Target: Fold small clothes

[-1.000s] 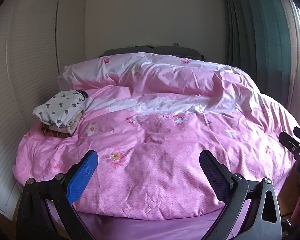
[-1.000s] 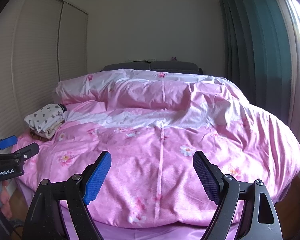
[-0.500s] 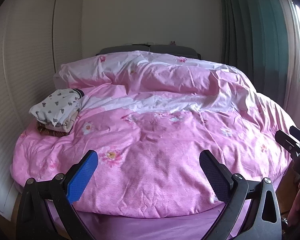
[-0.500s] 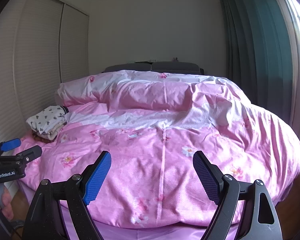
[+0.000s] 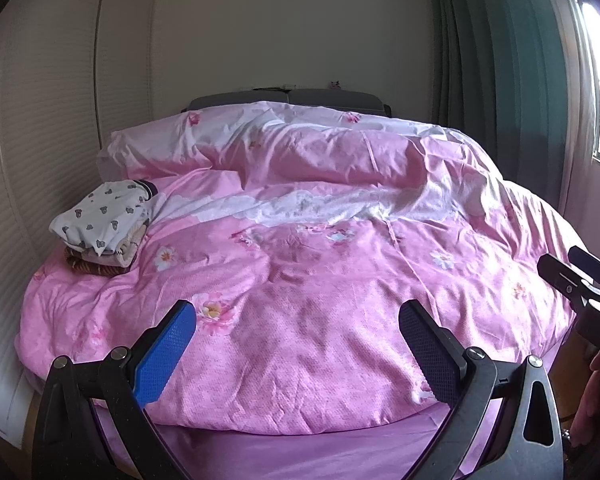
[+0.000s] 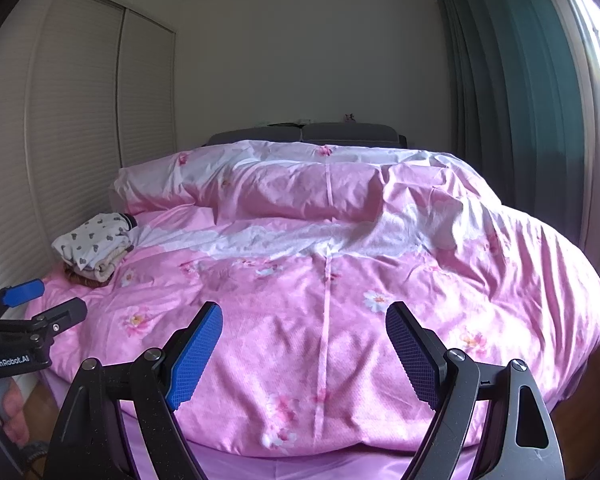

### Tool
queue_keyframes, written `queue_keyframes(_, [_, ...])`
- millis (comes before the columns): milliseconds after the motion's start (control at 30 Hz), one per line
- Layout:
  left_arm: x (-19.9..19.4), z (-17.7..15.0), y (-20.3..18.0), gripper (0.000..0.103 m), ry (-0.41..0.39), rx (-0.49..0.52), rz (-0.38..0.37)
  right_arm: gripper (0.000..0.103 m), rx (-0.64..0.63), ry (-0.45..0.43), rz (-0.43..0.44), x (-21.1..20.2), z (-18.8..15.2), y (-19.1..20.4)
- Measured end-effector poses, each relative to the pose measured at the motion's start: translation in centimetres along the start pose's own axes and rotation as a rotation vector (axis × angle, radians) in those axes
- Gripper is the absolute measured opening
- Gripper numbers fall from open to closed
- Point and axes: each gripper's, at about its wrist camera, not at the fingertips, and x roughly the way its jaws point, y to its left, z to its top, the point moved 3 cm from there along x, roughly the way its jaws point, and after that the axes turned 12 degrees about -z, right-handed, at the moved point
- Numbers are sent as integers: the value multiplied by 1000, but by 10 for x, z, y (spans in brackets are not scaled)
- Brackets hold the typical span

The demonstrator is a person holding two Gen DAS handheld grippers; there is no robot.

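Note:
A small stack of folded clothes point(image 5: 104, 226) point(image 6: 92, 246), a white heart-print piece on top of beige and brown ones, rests on the left side of the pink floral duvet point(image 5: 308, 280) point(image 6: 340, 280). My left gripper point(image 5: 296, 344) is open at the foot of the bed, well short of the stack, with nothing between its blue pads. My right gripper point(image 6: 304, 348) is open too and holds nothing. In the right wrist view the left gripper point(image 6: 40, 304) shows at the left edge; in the left wrist view the right gripper's fingers point(image 5: 572, 276) show at the right edge.
White louvred wardrobe doors point(image 6: 72, 140) run close along the bed's left side. Dark green curtains point(image 6: 516, 100) and a bright window stand on the right. A dark headboard point(image 5: 288, 98) is at the far end. A person's hand point(image 5: 592, 396) shows at the right edge.
The left wrist view has tipped slightly, so the bed sits a little lower and farther in frame. Both grippers stay open; nothing on the bed has moved.

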Motion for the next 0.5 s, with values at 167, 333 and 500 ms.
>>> queue_keyframes(167, [0,-1,2,103,2,2,-1,85,1,-2,-1,0,0,0])
queue_keyframes(333, [1,-2,2,103,5,5,-2,85,1,-1,1,1,0,-1])
queue_keyframes(500, [4,-5,1,103,10,9,-9,85,4,2,-2,0,-1,0])
